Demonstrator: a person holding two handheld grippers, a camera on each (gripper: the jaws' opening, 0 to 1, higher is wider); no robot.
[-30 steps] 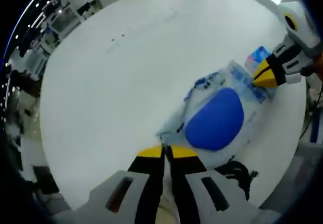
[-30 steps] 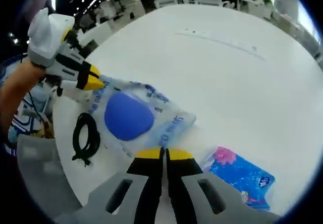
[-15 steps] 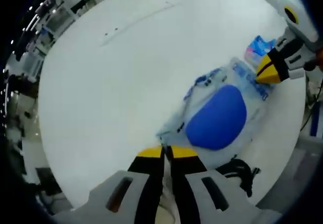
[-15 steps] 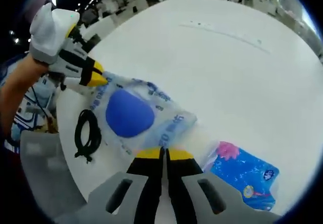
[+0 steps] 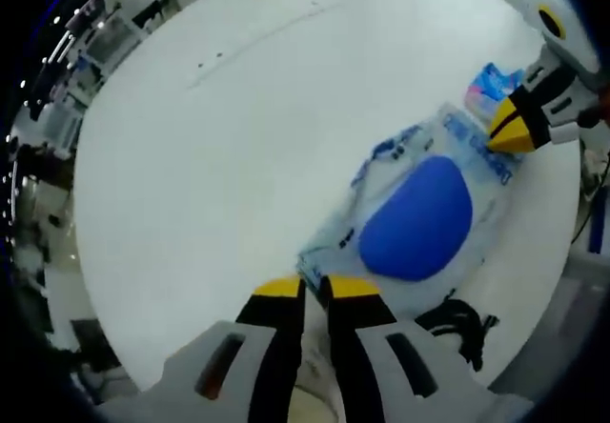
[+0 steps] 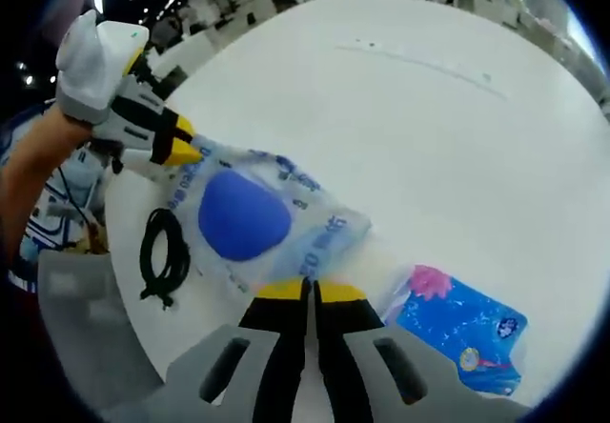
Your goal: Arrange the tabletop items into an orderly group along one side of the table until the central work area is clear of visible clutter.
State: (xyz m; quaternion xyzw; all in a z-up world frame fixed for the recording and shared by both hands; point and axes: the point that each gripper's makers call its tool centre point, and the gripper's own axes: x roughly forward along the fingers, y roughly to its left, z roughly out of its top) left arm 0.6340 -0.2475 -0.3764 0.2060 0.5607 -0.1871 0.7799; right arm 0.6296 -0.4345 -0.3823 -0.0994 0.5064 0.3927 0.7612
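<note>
Slightly parted since half a second ago, the left gripper (image 5: 306,288) now straddles the near corner of the clear plastic bag holding a blue oval pad (image 5: 416,218) on the white round table (image 5: 219,147).

Right gripper view: the right gripper (image 6: 307,291), jaws pressed together, pinches that bag's (image 6: 250,215) opposite edge; the left gripper (image 6: 184,147) sits at its far-left corner.

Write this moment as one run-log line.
right gripper: shut on clear bag corner | left gripper: at opposite end, grip unclear | black cable, blue packet: beside bag on table
</note>
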